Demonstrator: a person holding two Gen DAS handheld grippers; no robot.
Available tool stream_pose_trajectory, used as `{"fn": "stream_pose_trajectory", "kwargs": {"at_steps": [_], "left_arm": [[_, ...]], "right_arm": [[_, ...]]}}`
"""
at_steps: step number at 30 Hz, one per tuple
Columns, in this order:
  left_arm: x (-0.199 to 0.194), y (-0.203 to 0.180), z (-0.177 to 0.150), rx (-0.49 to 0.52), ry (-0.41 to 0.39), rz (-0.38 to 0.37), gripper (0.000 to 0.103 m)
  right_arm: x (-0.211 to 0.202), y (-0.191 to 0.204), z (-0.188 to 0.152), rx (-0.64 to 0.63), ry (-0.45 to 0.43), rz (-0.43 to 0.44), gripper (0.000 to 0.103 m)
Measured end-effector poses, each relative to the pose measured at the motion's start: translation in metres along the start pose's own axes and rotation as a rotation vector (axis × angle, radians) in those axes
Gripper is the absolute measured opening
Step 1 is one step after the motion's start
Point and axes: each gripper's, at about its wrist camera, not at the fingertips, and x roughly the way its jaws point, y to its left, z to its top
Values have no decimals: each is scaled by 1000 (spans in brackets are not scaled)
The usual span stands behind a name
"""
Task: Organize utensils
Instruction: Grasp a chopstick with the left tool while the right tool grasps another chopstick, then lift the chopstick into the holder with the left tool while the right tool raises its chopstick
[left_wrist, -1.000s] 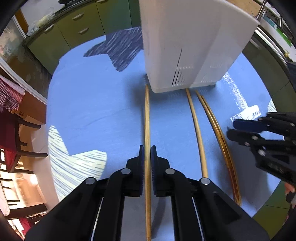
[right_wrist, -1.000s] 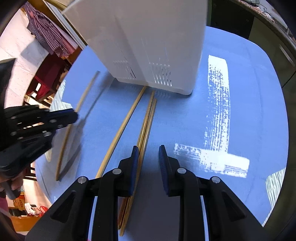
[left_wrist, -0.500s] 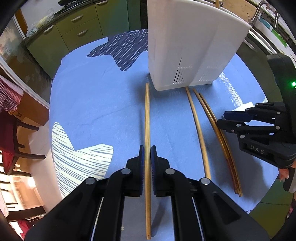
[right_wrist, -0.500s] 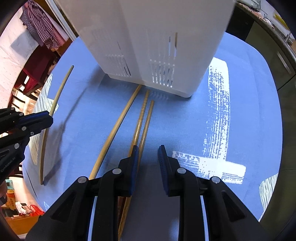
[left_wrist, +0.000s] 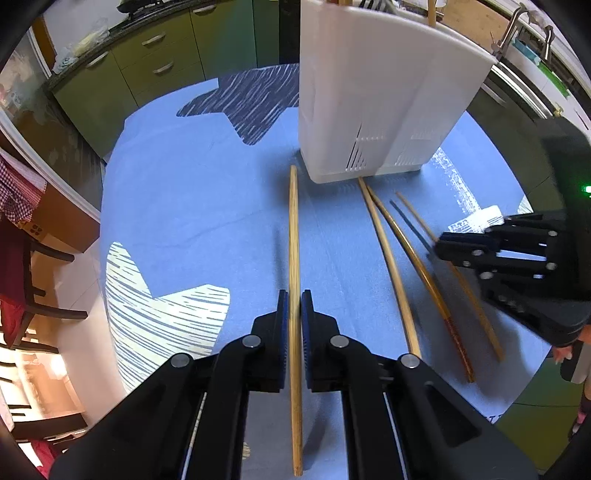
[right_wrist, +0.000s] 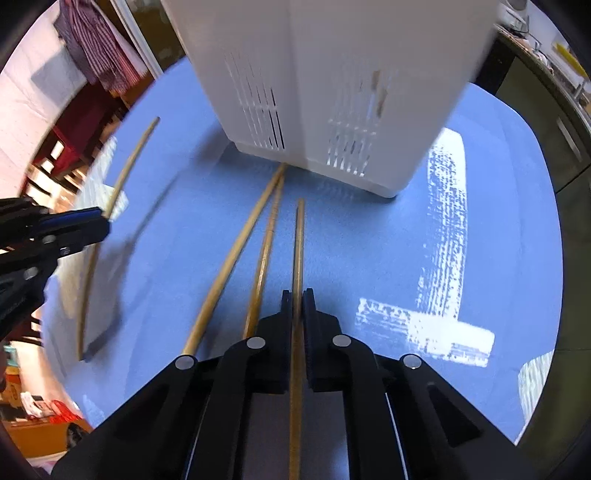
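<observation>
Left gripper (left_wrist: 292, 310) clamped on one chopstick (left_wrist: 293, 236); right gripper (right_wrist: 297, 306) clamped on another chopstick (right_wrist: 298, 243), near white holder (right_wrist: 332, 92) on desk (right_wrist: 369, 251).

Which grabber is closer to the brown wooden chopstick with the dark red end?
Right. The right gripper is just beside that dark-ended chopstick. The left gripper is farther away, with a pale wooden chopstick lying between them.
</observation>
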Motion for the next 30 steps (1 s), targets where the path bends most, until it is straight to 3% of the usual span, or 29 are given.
{"fn": "stream_pose_trajectory", "kwargs": {"at_steps": [16, 30], "left_arm": [[-44, -2, -13, 17, -93, -28, 7], [-94, -15, -14, 52, -221, -54, 7]], "right_arm": [[-117, -37, -59, 104, -306, 167, 7], [-151, -31, -62, 107, -416, 167, 7]]}}
